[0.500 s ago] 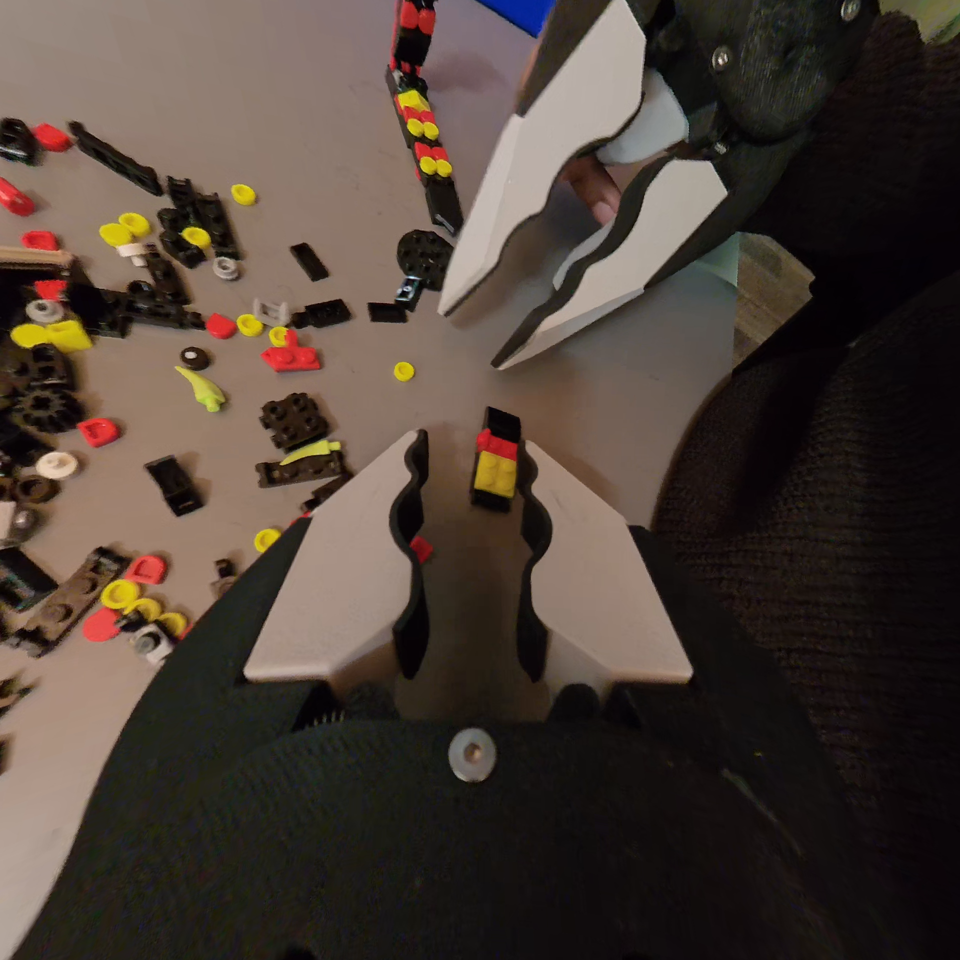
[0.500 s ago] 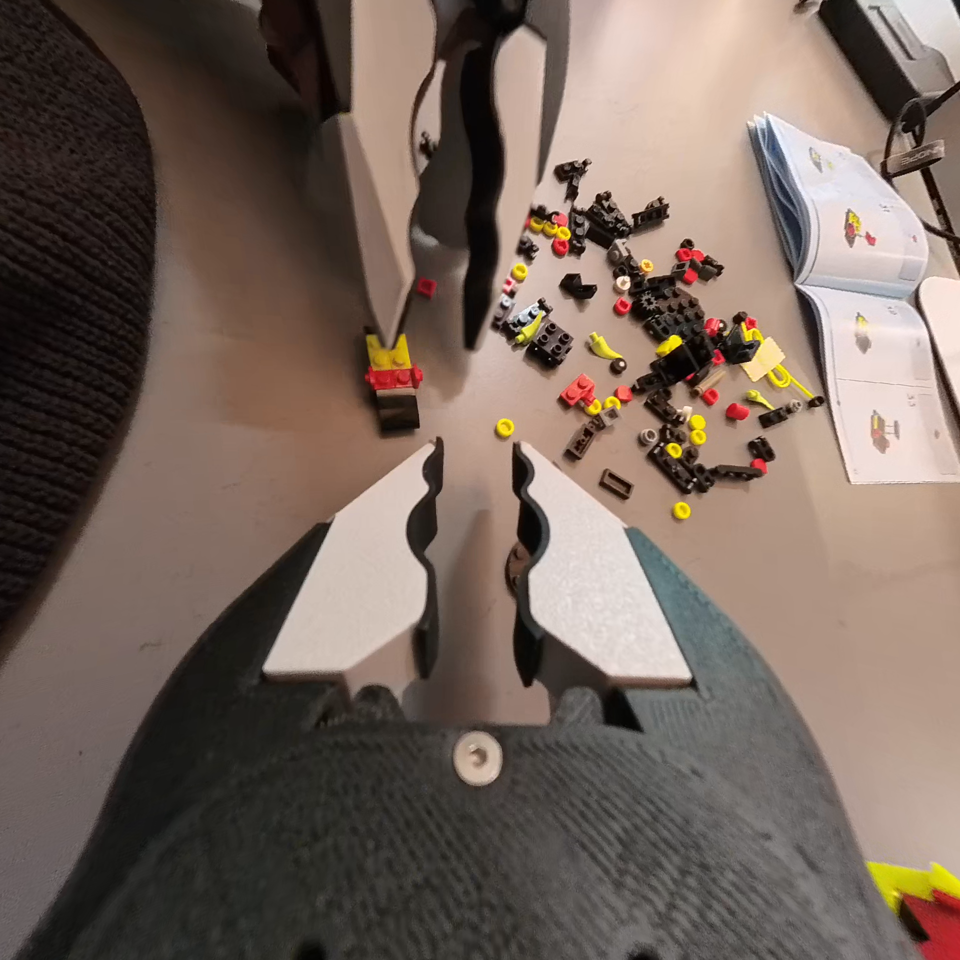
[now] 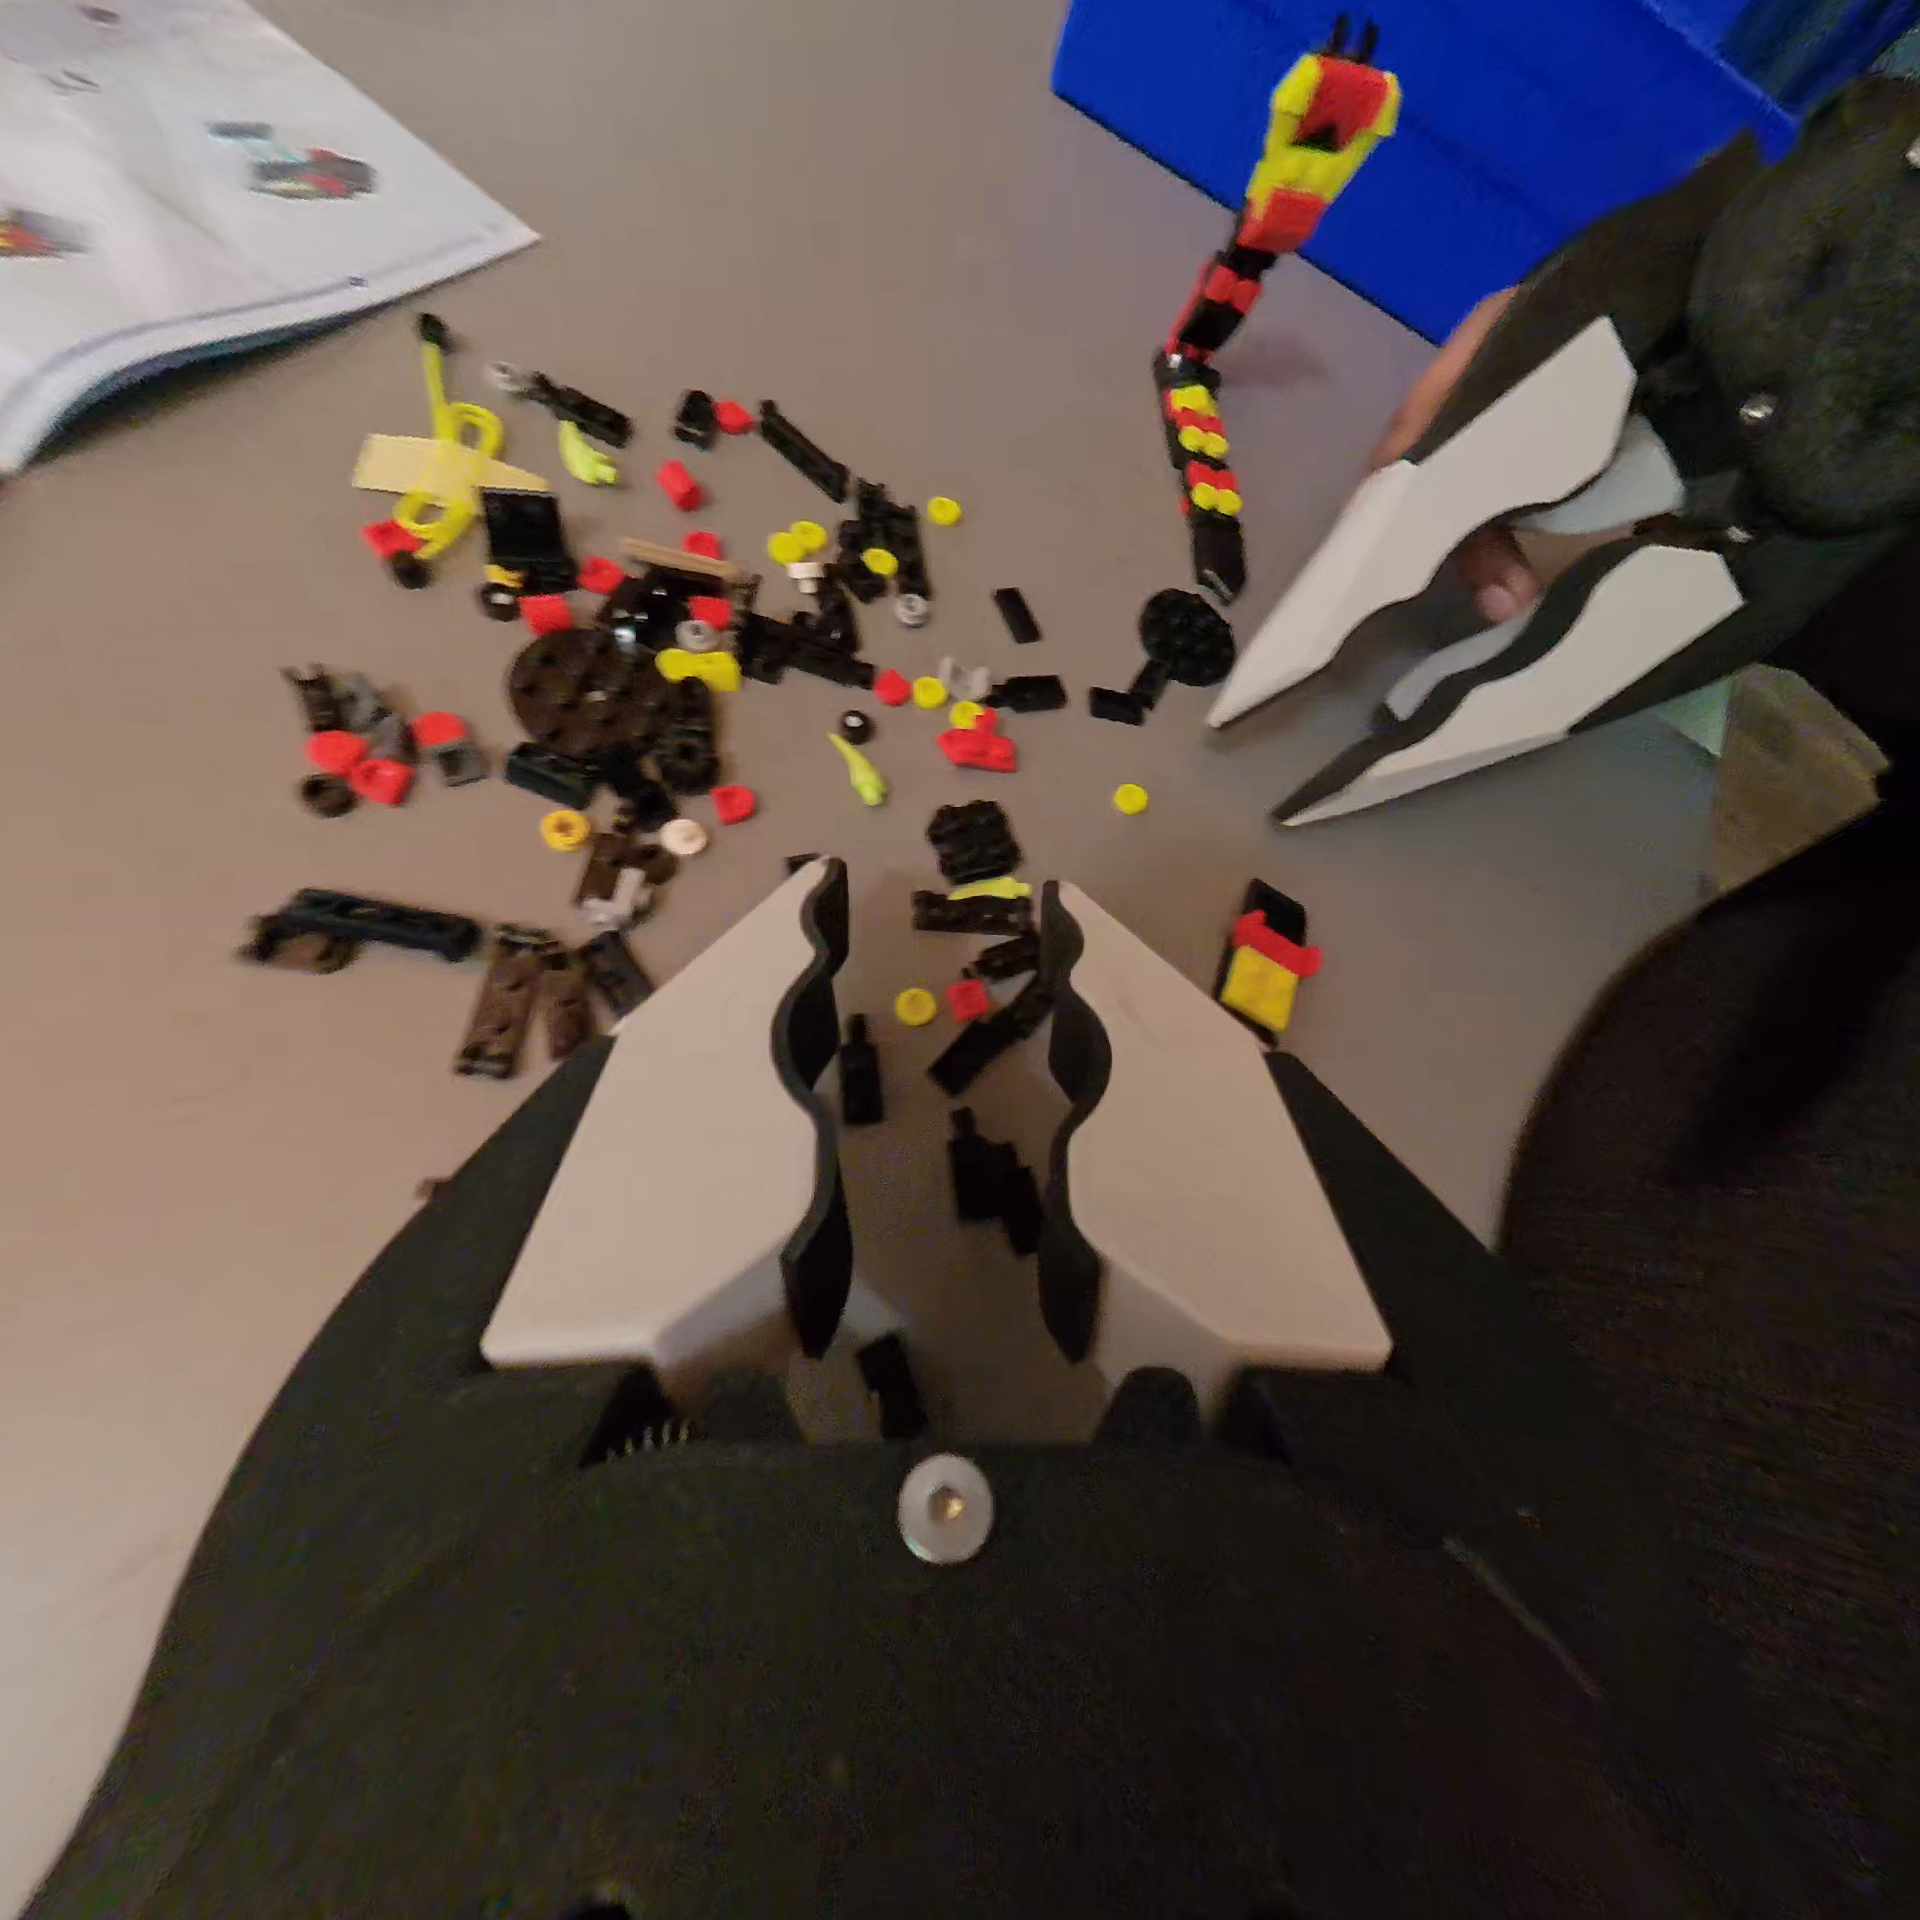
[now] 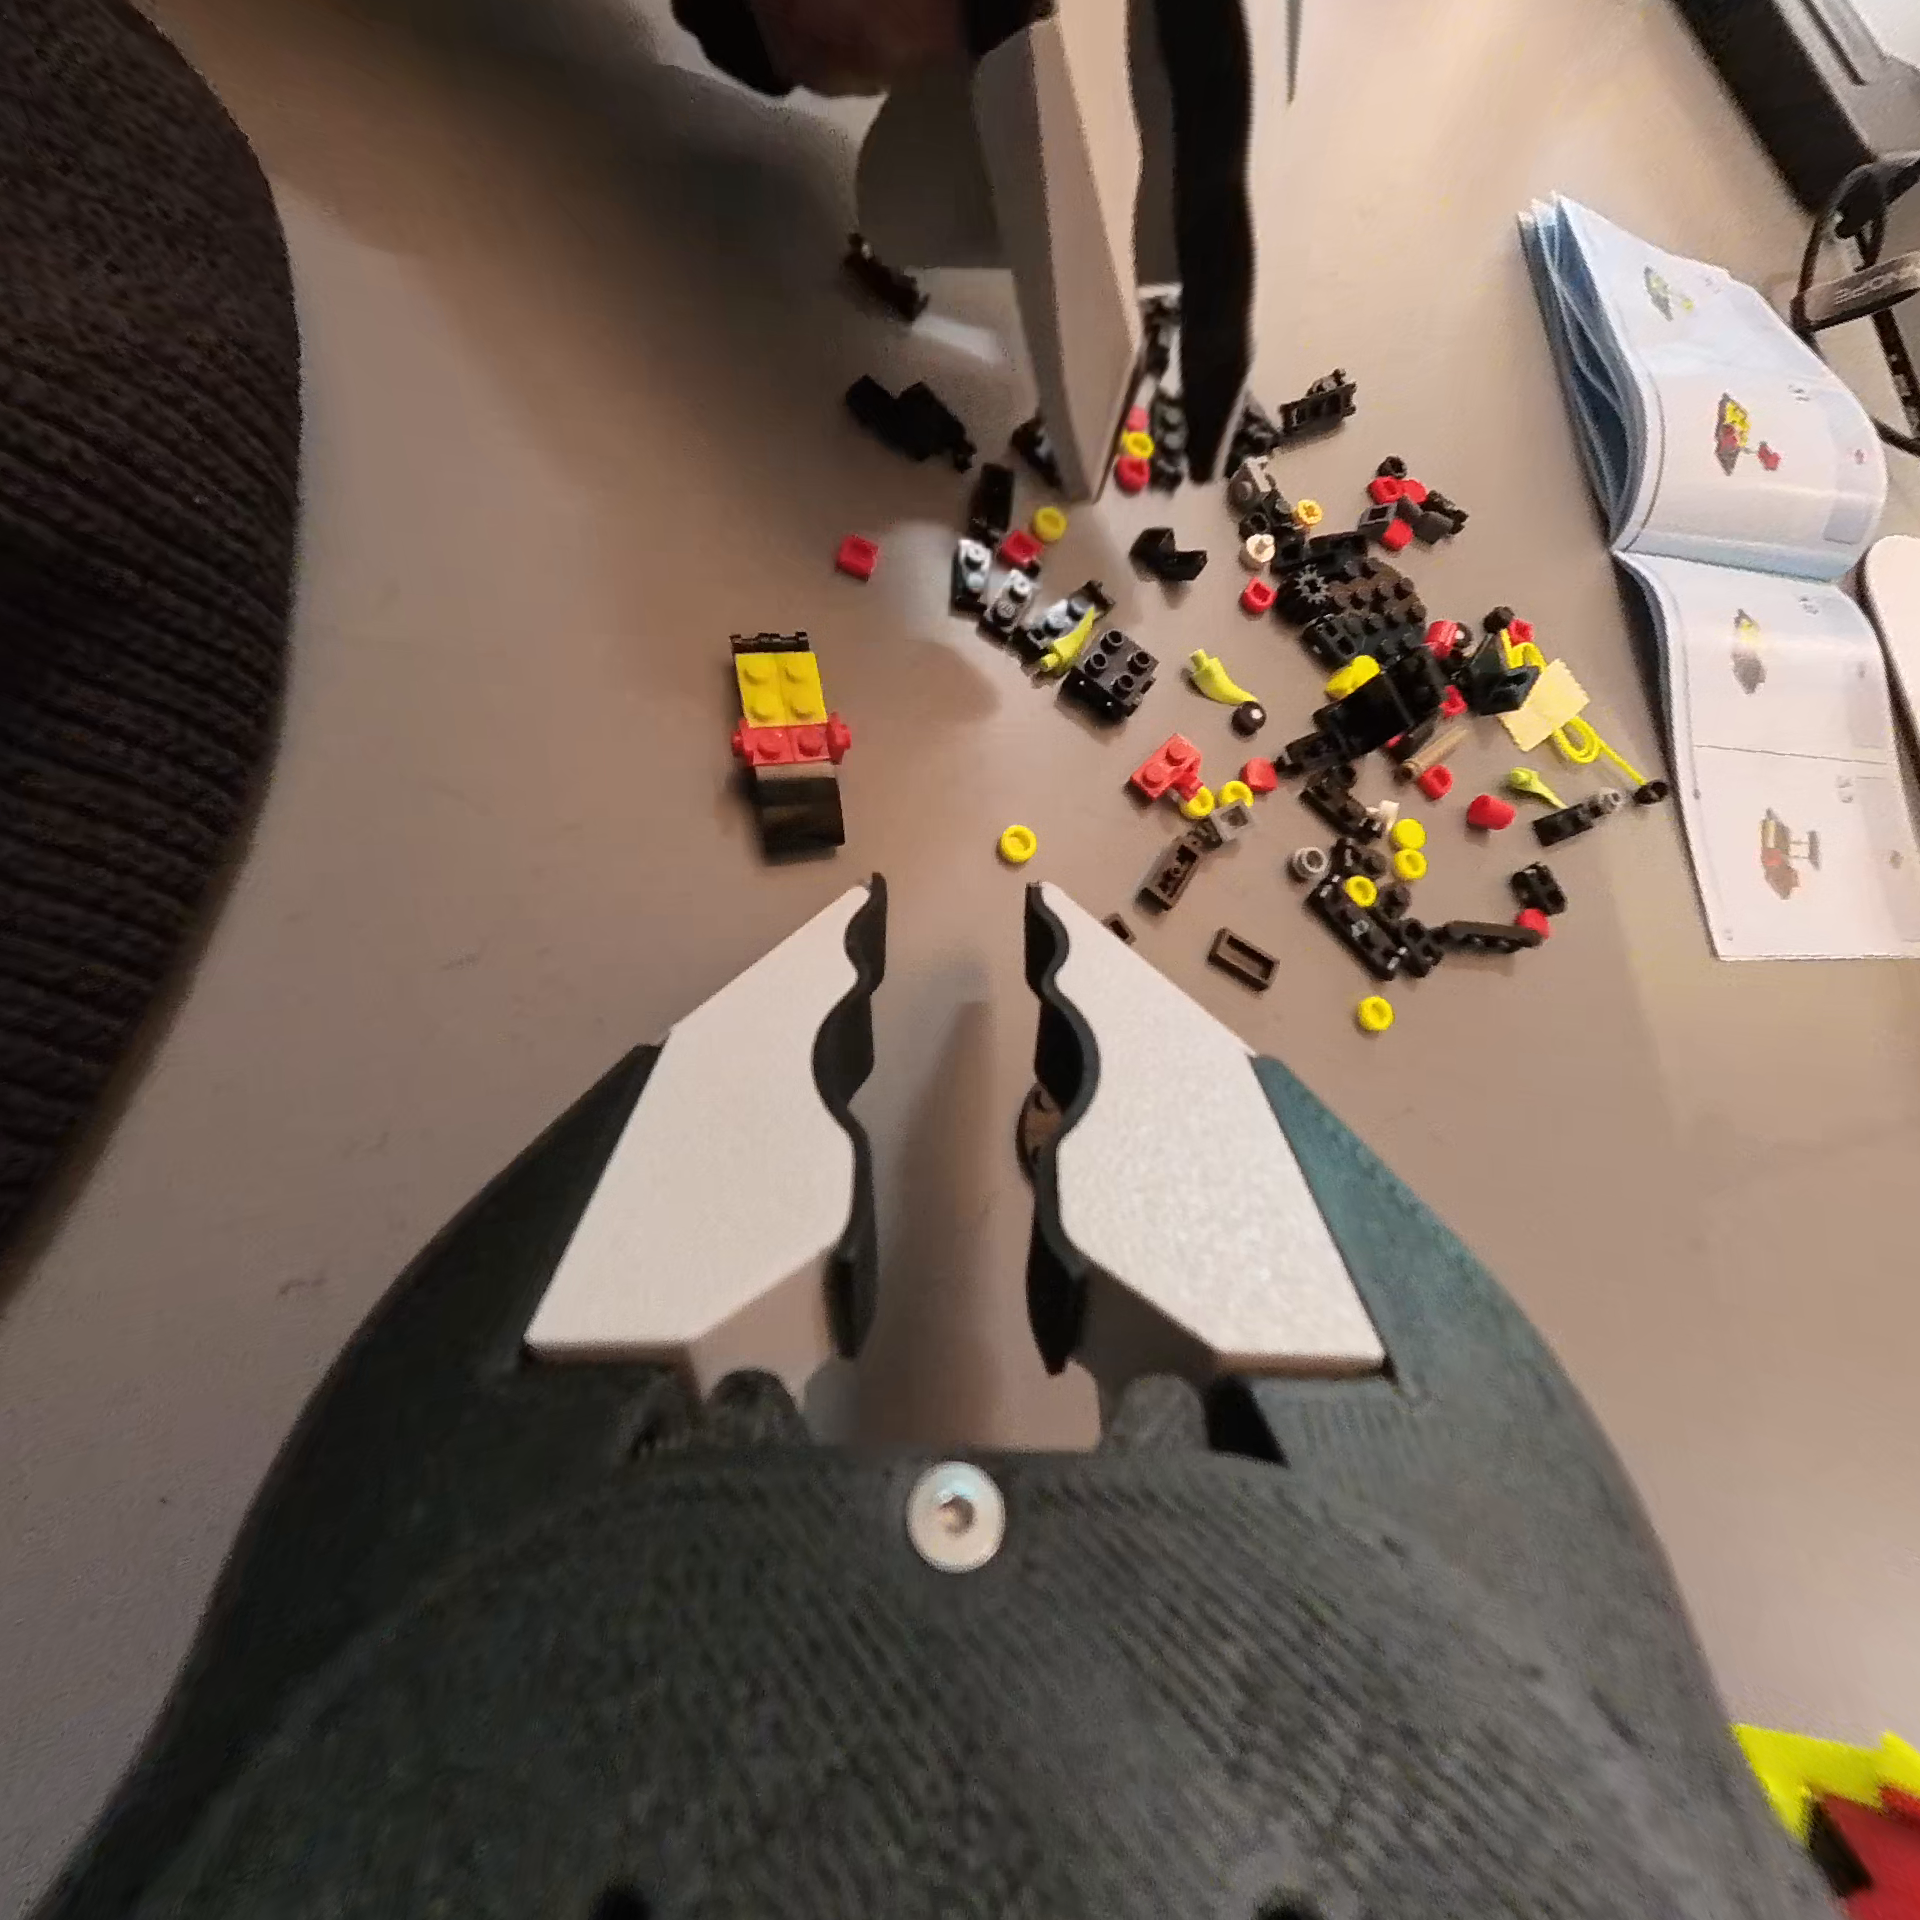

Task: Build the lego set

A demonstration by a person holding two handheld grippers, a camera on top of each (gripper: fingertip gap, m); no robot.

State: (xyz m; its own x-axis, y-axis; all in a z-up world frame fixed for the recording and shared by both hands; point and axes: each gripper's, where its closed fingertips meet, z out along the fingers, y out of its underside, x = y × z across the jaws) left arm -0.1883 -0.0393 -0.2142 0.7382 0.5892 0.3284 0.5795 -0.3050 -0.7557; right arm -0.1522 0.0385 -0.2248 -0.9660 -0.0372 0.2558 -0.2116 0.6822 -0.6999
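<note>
An open instruction booklet lies at the right edge of the grey table, its pale pages carrying small printed pictures of models; any print on it is too small to make out. The loose lego pieces spread across the matte tabletop are glossy plastic in black, red and yellow: round studs, flat plates, a toothed wheel and curved lime horns. A small sub-assembly, a yellow studded plate over a red strip on a smooth black slope, lies flat on the table apart from the pile. In the right wrist view it sits just ahead and left of the right gripper, whose grey fingers with wavy black pads stand apart, empty. In the left wrist view the same sub-assembly lies just outside the right-hand finger of the left gripper, whose jaws are parted over scattered black plates, a yellow stud and a red piece, gripping nothing. A long jointed black, red and yellow build stretches towards a blue box at the far side.
</note>
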